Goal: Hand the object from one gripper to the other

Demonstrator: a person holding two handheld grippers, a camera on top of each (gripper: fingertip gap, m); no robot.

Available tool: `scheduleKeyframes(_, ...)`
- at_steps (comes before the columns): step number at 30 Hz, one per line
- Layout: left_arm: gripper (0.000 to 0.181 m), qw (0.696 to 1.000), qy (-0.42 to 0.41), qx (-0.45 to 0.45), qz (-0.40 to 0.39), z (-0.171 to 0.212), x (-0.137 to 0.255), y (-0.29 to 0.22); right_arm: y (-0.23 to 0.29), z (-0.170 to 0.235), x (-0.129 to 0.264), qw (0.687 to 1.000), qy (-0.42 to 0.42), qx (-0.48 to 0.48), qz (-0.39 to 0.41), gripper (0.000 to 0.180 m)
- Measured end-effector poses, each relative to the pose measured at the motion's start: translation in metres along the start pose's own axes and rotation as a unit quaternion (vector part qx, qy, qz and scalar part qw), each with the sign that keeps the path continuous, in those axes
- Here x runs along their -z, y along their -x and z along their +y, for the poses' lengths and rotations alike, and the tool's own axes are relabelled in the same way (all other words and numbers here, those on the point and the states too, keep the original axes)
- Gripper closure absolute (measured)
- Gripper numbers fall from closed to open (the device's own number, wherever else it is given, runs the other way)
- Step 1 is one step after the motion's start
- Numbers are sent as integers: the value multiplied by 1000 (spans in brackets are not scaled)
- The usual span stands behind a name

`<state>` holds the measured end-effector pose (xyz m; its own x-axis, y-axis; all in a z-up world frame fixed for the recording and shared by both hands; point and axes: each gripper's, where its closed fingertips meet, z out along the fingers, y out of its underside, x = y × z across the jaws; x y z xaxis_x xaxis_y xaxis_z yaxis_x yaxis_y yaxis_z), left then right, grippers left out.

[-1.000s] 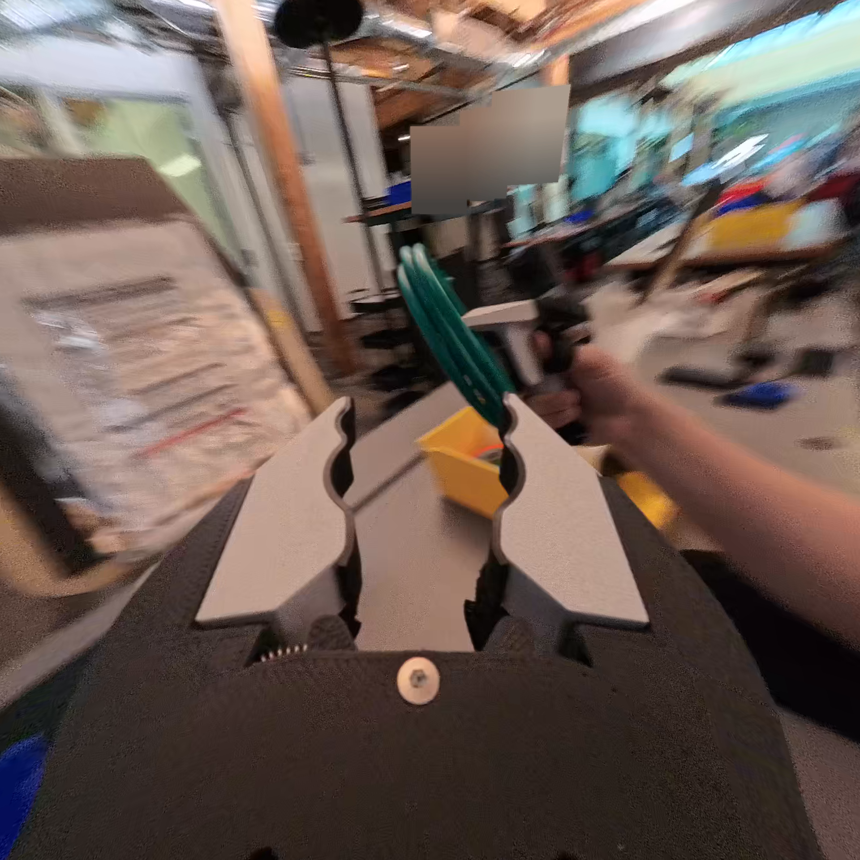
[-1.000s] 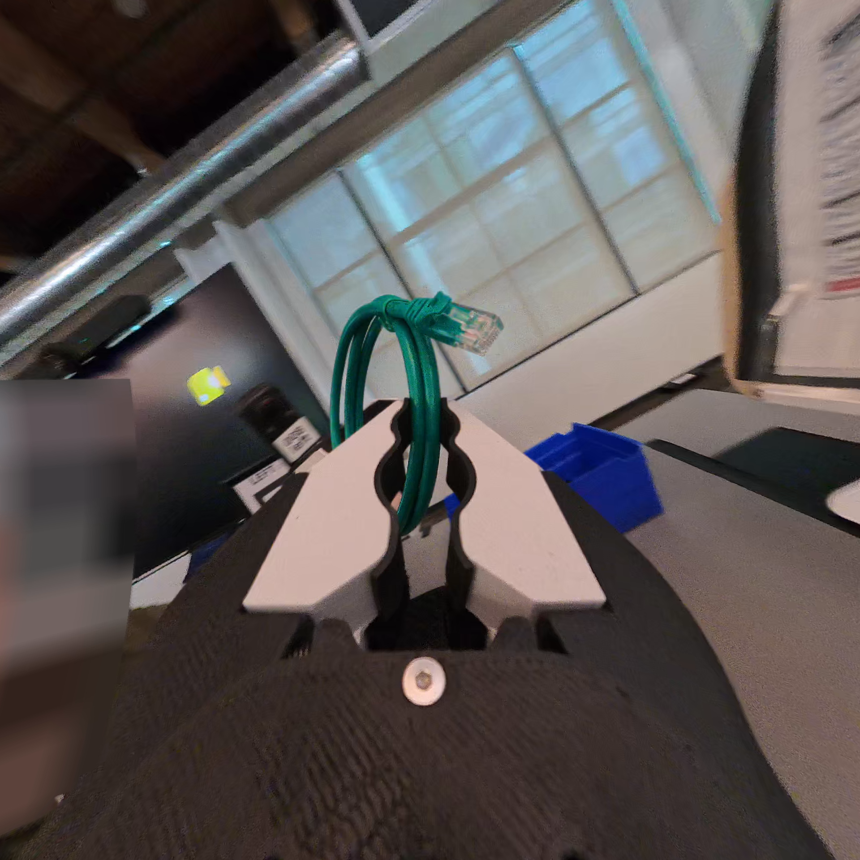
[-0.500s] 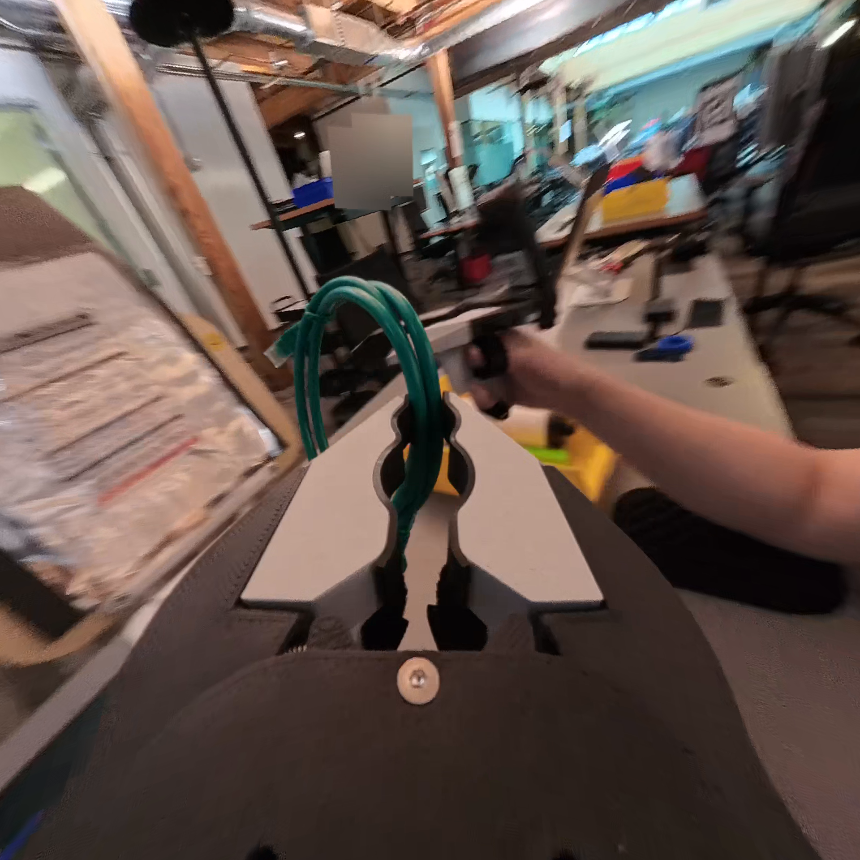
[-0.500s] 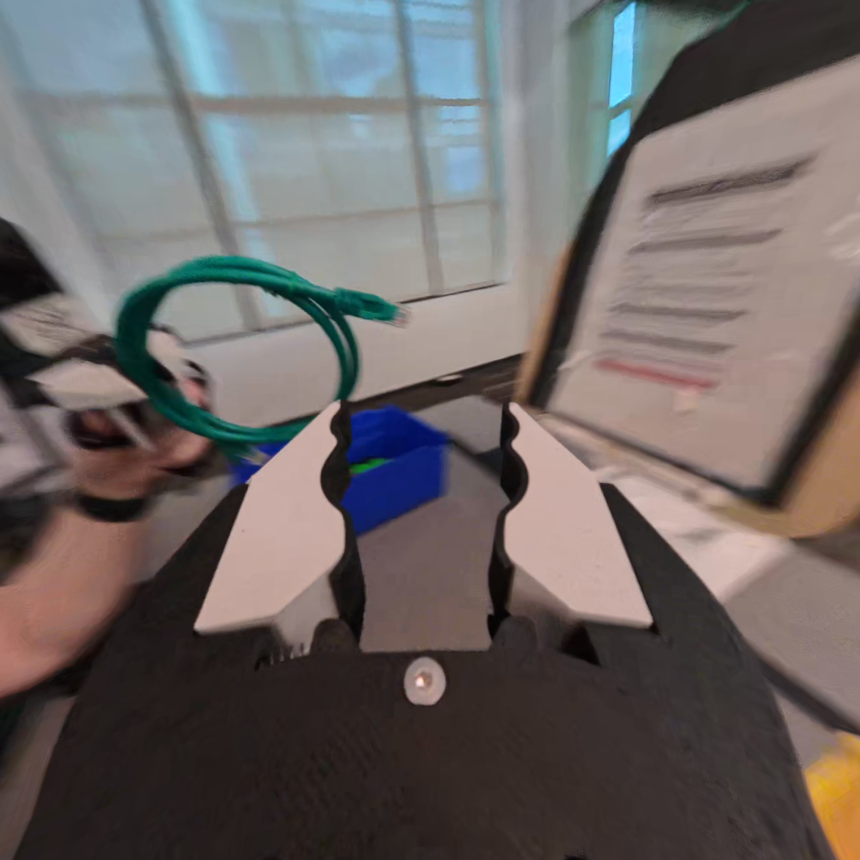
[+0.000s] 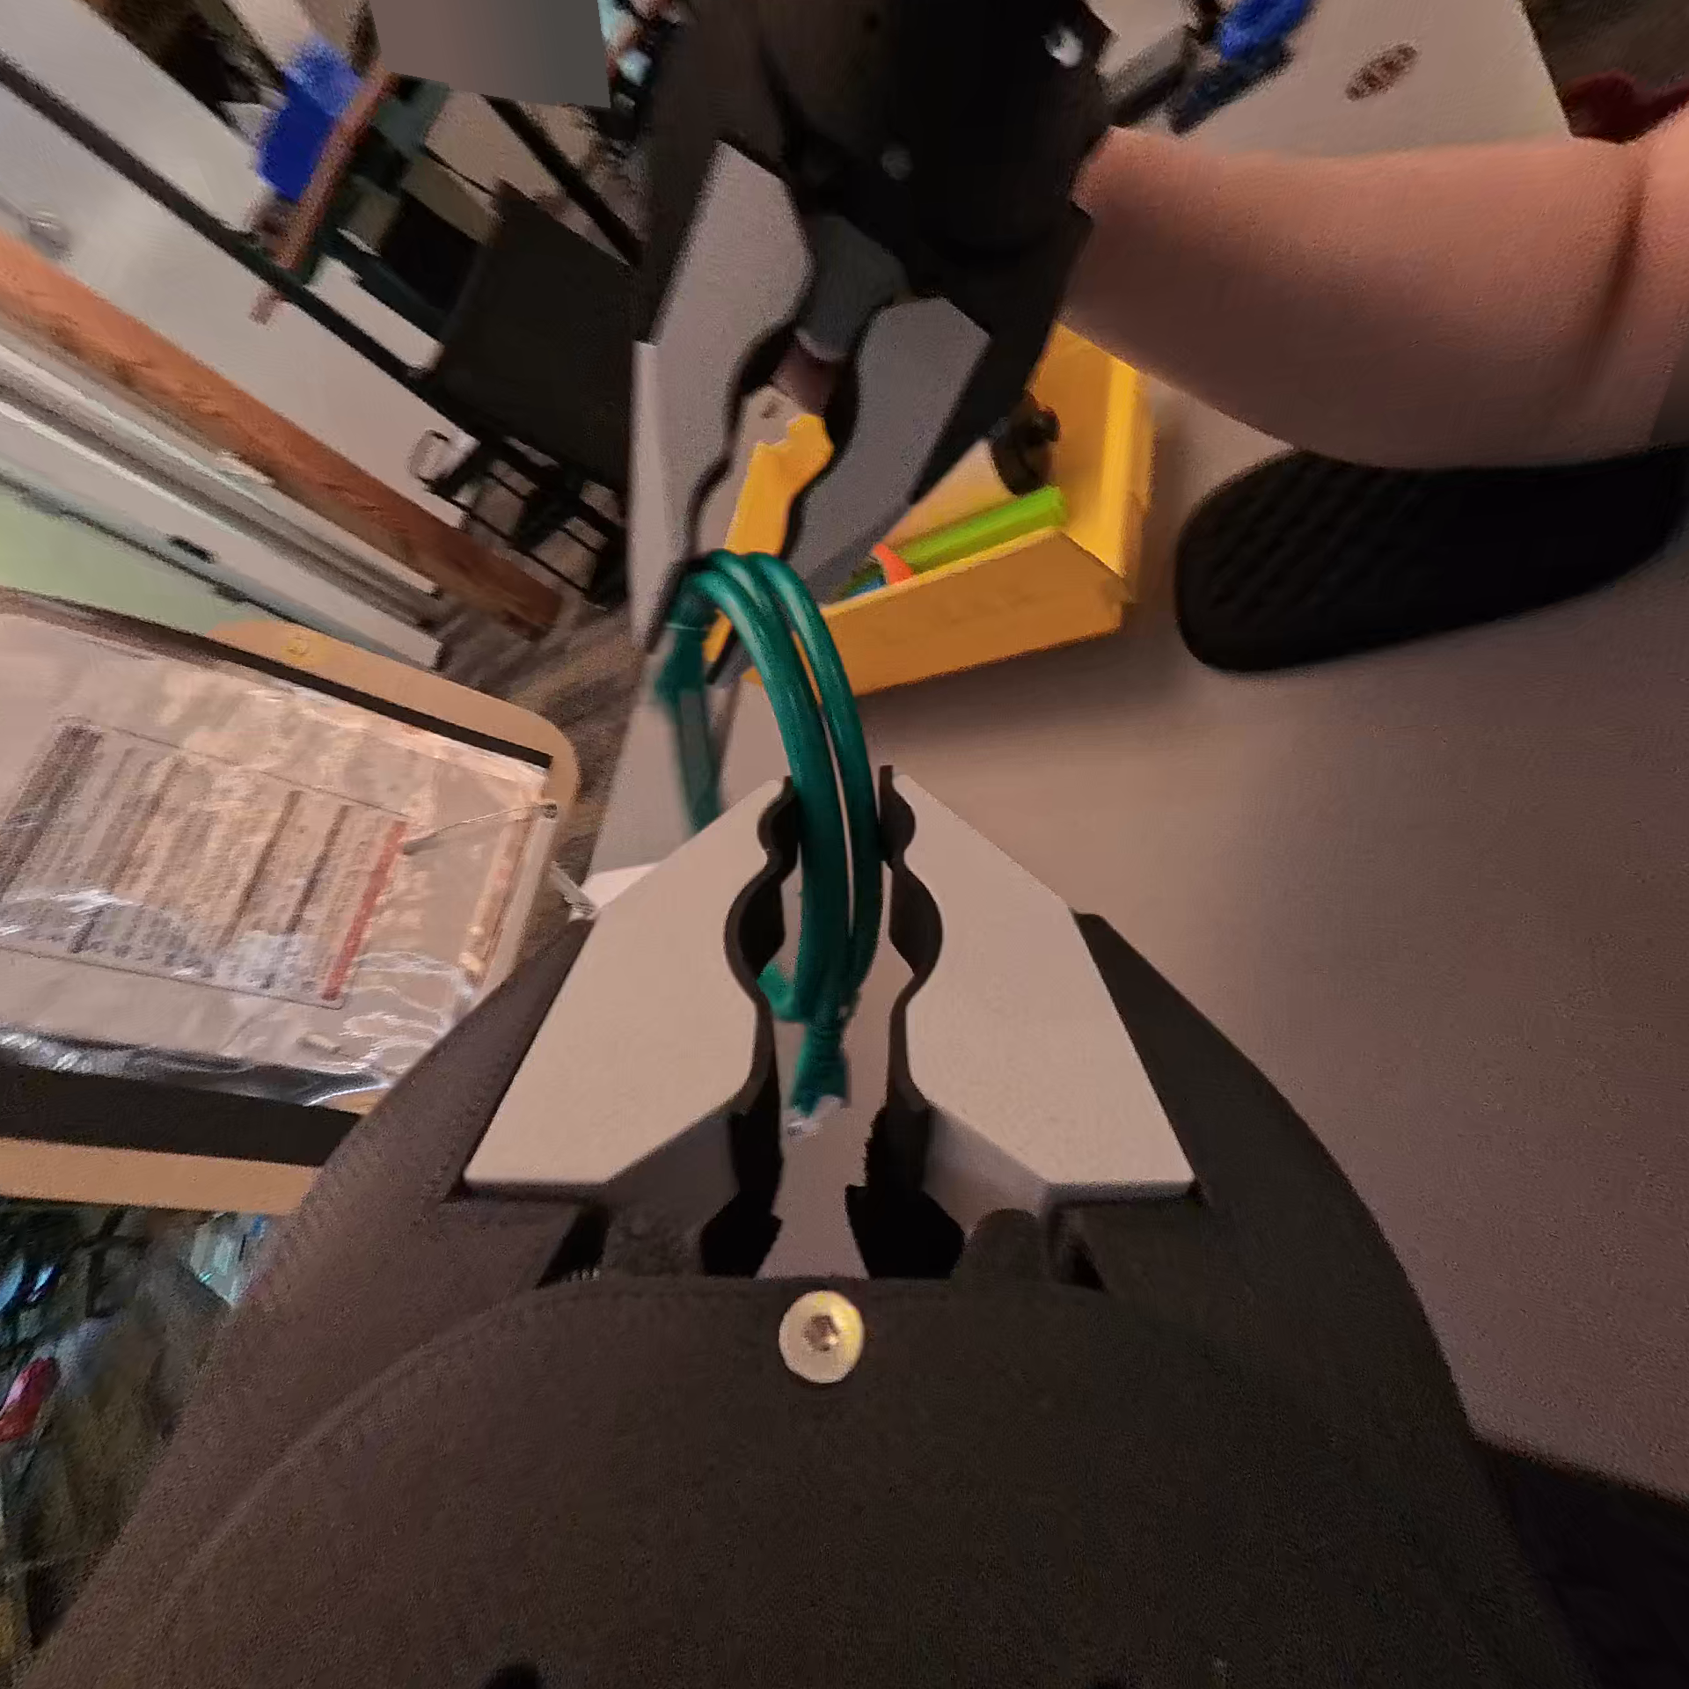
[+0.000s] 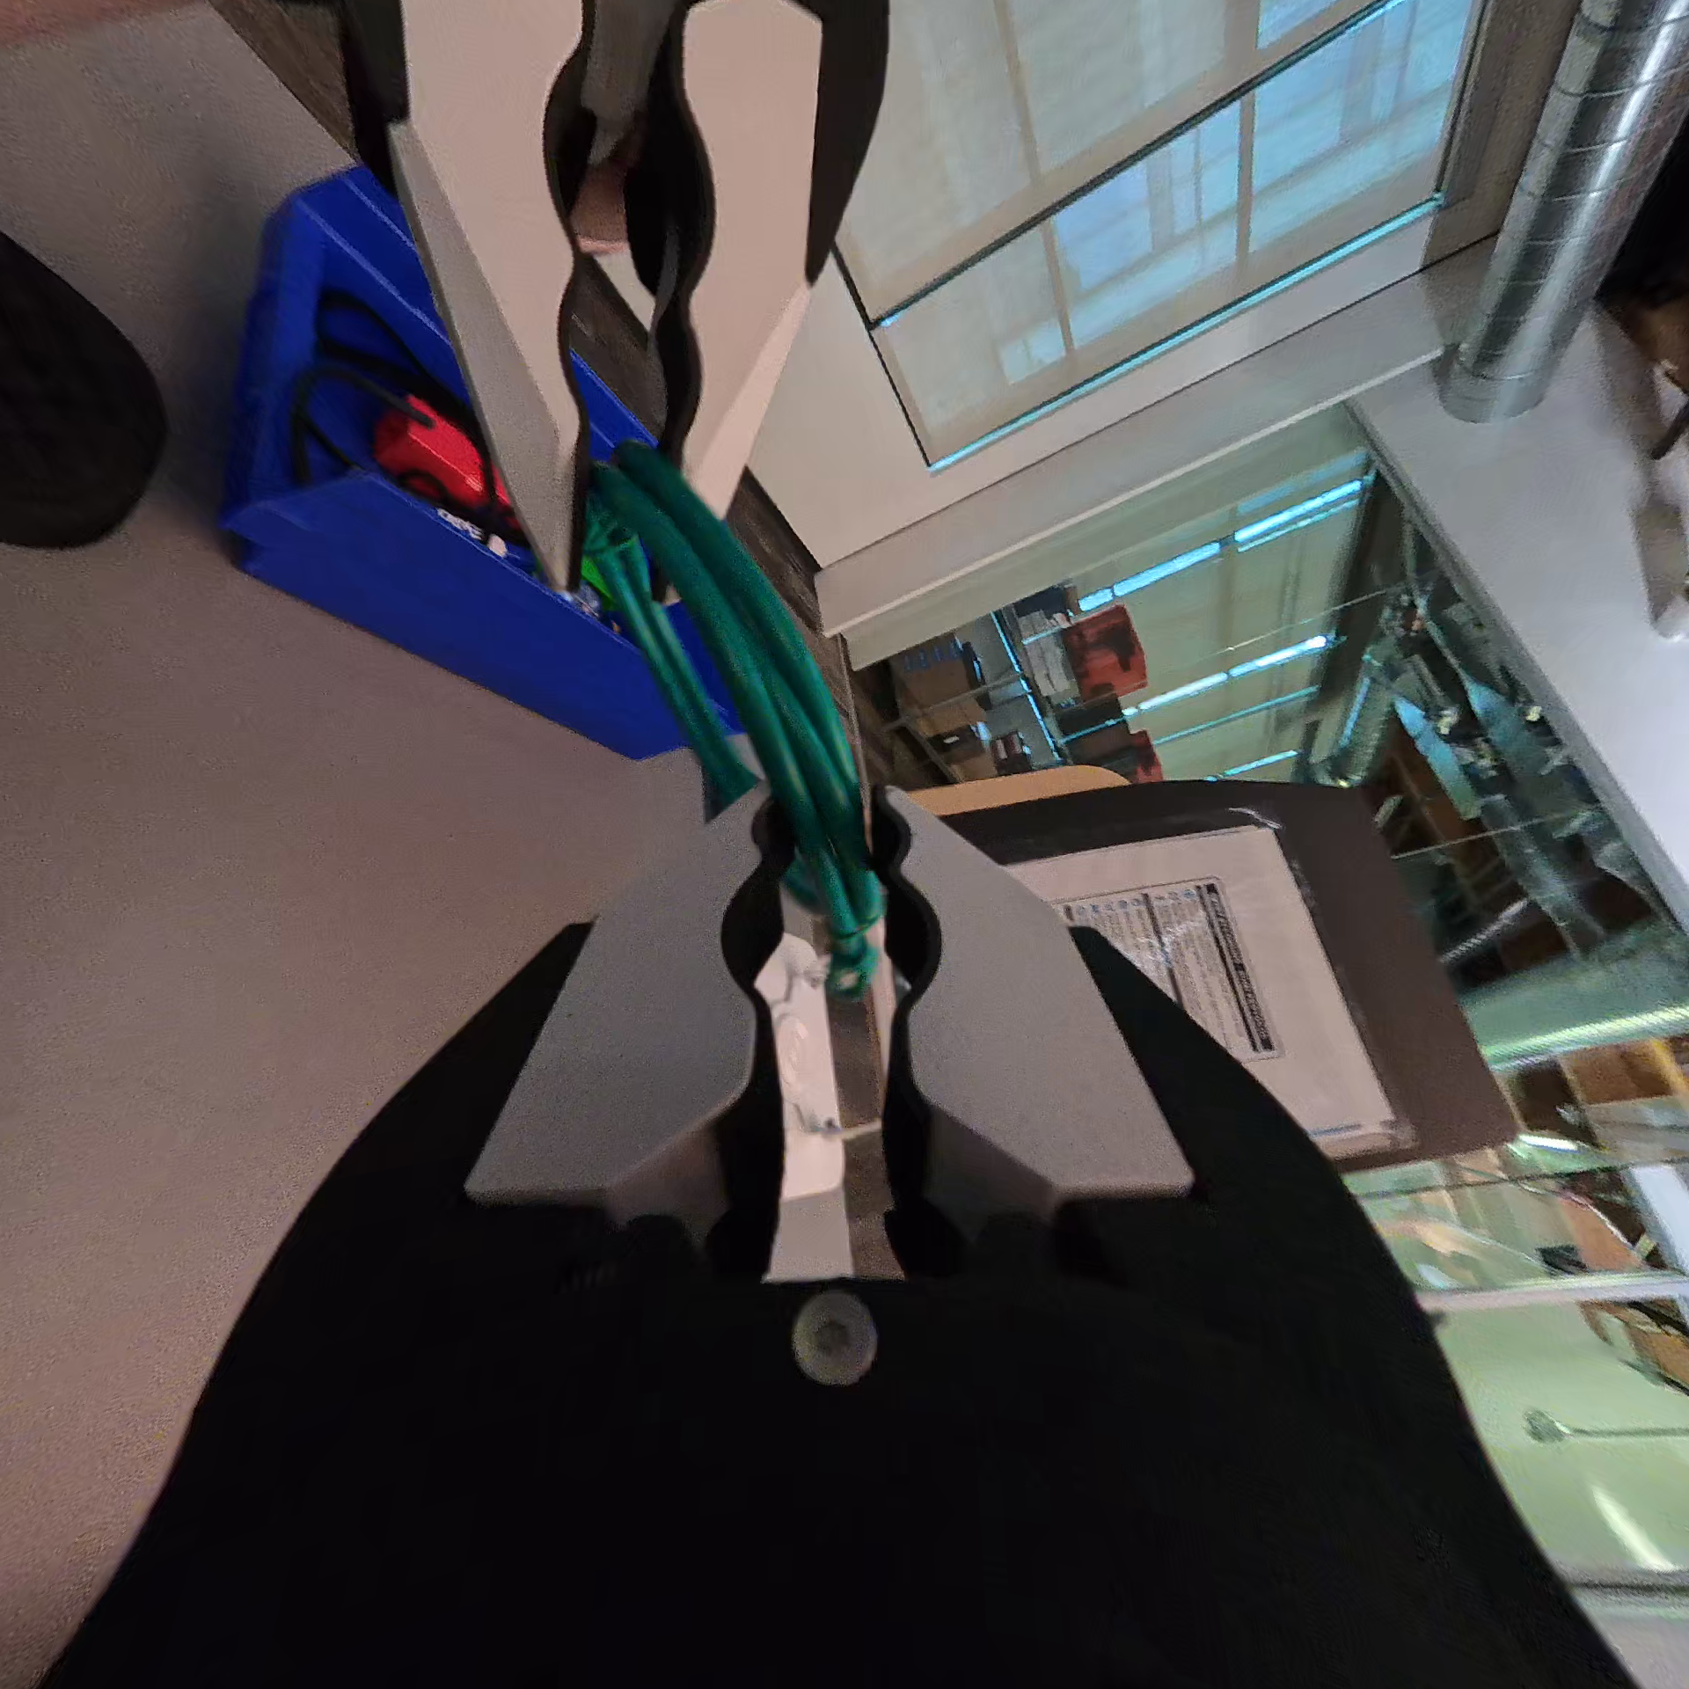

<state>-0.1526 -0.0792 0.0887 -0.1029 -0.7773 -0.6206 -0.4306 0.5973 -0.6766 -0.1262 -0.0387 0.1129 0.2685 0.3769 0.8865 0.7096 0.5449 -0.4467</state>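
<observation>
A coiled green network cable (image 5: 823, 731) hangs in the air between the two grippers, above a grey table (image 5: 1325, 960). In the left wrist view my left gripper (image 5: 832, 804) is shut on the near side of the coil, and one plug hangs between its fingers. My right gripper (image 5: 731, 603) reaches in from above with its tips at the coil's far side. In the right wrist view my right gripper (image 6: 818, 813) is closed on the cable (image 6: 759, 658), and the left gripper (image 6: 635, 530) pinches the other end from above.
A yellow bin (image 5: 987, 594) with a green stick in it stands behind the cable. A blue bin (image 6: 411, 567) holds a red item and black cords. A board with a printed sheet (image 5: 228, 868) leans at the table's edge. A person's forearm (image 5: 1371, 274) crosses the upper right. My hands' fingertips stand some 5 cm from each other.
One second ago only the right gripper held the cable; half a second ago only the left did, with the right open. Now the right has closed on the coil too, both tilted down over the table.
</observation>
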Motion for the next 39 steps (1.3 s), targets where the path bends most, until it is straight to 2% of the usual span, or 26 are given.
scheduleKeyframes(3,141,993,-88,20,-81,-27,14,28,-20,13,9,998,27,-57,22,173)
scheduleKeyframes(5,127,982,-146,70,-94,-42,33,40,-49,39,25,986,53,-141,69,174)
scheduleKeyframes(6,126,975,-172,99,-96,-48,44,46,-64,60,37,973,70,-200,90,175)
scheduleKeyframes(8,130,960,-208,151,-108,-50,64,60,-85,115,69,926,123,-332,131,176)
scheduleKeyframes(11,133,947,-207,208,-134,-35,81,78,-81,201,122,822,217,-498,170,176)
scheduleKeyframes(15,135,937,-183,254,-156,-10,91,93,-40,286,174,705,332,-597,190,176)
scheduleKeyframes(17,135,934,-175,273,-150,-3,93,94,-13,314,178,651,359,-645,174,175)
scheduleKeyframes(19,134,932,-162,285,-155,5,93,96,13,336,175,617,392,-666,145,175)
scheduleKeyframes(22,133,932,-137,294,-161,17,91,97,44,361,169,594,441,-664,111,174)
scheduleKeyframes(25,132,927,-93,305,-198,39,92,107,46,380,172,597,479,-629,134,172)
scheduleKeyframes(33,132,923,-46,319,-209,62,88,110,38,385,194,589,508,-603,177,173)
scheduleKeyframes(34,130,924,-39,317,-210,64,88,109,39,385,191,594,503,-605,169,168)
scheduleKeyframes(36,126,922,-16,317,-220,73,89,109,41,386,185,603,499,-601,159,127)
scheduleKeyframes(37,126,920,2,319,-230,81,91,111,39,385,184,609,501,-594,156,121)
scheduleKeyframes(39,127,912,51,332,-237,105,92,109,26,378,177,638,480,-581,159,121)
